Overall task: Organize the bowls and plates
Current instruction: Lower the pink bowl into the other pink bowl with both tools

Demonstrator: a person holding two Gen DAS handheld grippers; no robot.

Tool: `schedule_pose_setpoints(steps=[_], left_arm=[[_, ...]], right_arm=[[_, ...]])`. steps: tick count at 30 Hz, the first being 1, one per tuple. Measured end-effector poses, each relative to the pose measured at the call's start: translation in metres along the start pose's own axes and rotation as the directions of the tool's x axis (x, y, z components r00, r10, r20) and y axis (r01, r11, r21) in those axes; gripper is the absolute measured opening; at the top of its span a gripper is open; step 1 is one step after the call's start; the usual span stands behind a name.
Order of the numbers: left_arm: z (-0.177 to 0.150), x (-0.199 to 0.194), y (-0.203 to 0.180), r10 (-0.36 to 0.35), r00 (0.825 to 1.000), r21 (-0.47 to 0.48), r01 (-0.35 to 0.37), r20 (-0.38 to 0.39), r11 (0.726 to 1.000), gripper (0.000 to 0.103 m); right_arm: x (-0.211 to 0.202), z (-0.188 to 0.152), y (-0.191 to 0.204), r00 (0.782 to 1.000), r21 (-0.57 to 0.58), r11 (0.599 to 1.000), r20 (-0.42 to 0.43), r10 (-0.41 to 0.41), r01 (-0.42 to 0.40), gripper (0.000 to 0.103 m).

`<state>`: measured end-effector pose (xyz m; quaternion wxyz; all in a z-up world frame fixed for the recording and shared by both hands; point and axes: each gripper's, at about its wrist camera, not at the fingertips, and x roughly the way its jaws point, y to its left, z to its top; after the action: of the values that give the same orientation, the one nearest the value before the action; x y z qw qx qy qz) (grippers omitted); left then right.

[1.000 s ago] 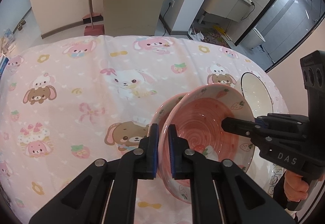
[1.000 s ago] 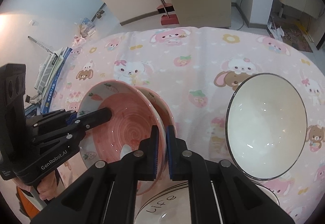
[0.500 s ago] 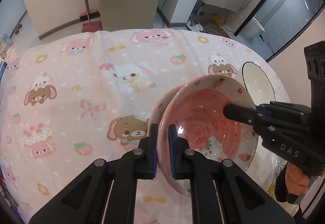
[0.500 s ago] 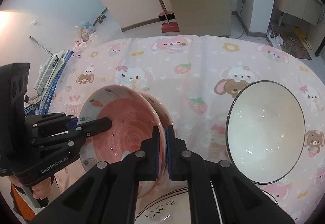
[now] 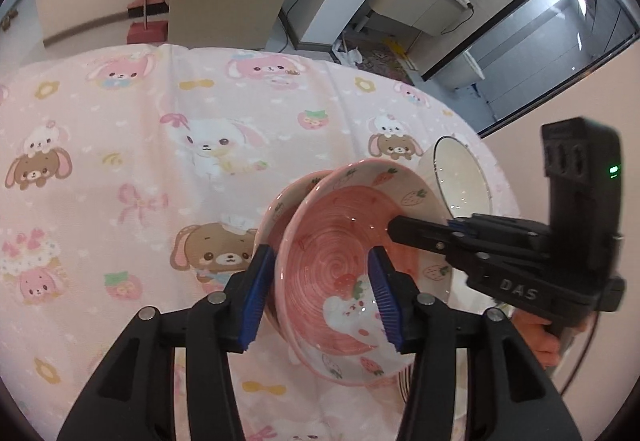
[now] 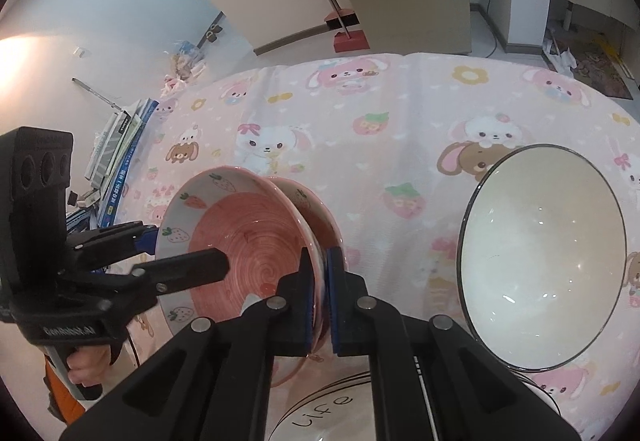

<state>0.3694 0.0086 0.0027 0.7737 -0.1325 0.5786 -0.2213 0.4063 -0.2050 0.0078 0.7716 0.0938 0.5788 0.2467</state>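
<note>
Two pink strawberry-print bowls are nested and held above the table; they also show in the right wrist view. My left gripper is open, its blue pads standing either side of the bowls' near rim. My right gripper is shut on the bowls' rim on its side. In the left wrist view the right gripper reaches in from the right. A white plate marked "life" lies under the bowls.
A large white bowl with a dark rim stands on the right of the table, seen also in the left wrist view. The pink cartoon tablecloth covers the table. Books lie beyond its left edge.
My left gripper has opened and let go of the bowls' rim. My right gripper still holds the bowls.
</note>
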Motion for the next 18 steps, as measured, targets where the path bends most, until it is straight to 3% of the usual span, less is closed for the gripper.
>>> schedule_pose_setpoints(steps=[8, 10, 11, 16, 17, 18], left_arm=[[-0.004, -0.003, -0.01, 0.056, 0.998, 0.051, -0.056, -0.005, 0.997, 0.044], [-0.005, -0.002, -0.014, 0.109, 0.994, 0.064, -0.109, 0.001, 0.992, 0.039], [-0.006, -0.001, -0.019, 0.159, 0.987, 0.077, -0.159, 0.007, 0.984, 0.032], [-0.012, 0.002, -0.038, 0.317, 0.947, 0.136, -0.322, 0.054, 0.937, 0.031], [-0.014, 0.002, -0.042, 0.379, 0.922, 0.16, -0.386, 0.077, 0.908, 0.028], [-0.015, 0.004, -0.045, 0.455, 0.885, 0.173, -0.466, 0.103, 0.868, 0.026]], right_arm=[[0.003, -0.001, 0.004, 1.0, -0.005, 1.0, -0.002, -0.013, 0.013, 0.006], [0.003, -0.001, 0.005, 1.0, -0.002, 1.0, -0.001, -0.021, 0.021, 0.006], [0.003, -0.002, 0.007, 1.0, -0.006, 1.0, 0.002, -0.031, 0.031, 0.006], [-0.002, -0.004, 0.01, 0.998, -0.017, 0.998, 0.023, -0.059, 0.06, 0.006], [-0.002, -0.004, 0.009, 0.998, -0.019, 0.998, 0.023, -0.061, 0.061, 0.006], [-0.002, -0.004, 0.009, 0.998, -0.019, 0.998, 0.024, -0.066, 0.066, 0.006]])
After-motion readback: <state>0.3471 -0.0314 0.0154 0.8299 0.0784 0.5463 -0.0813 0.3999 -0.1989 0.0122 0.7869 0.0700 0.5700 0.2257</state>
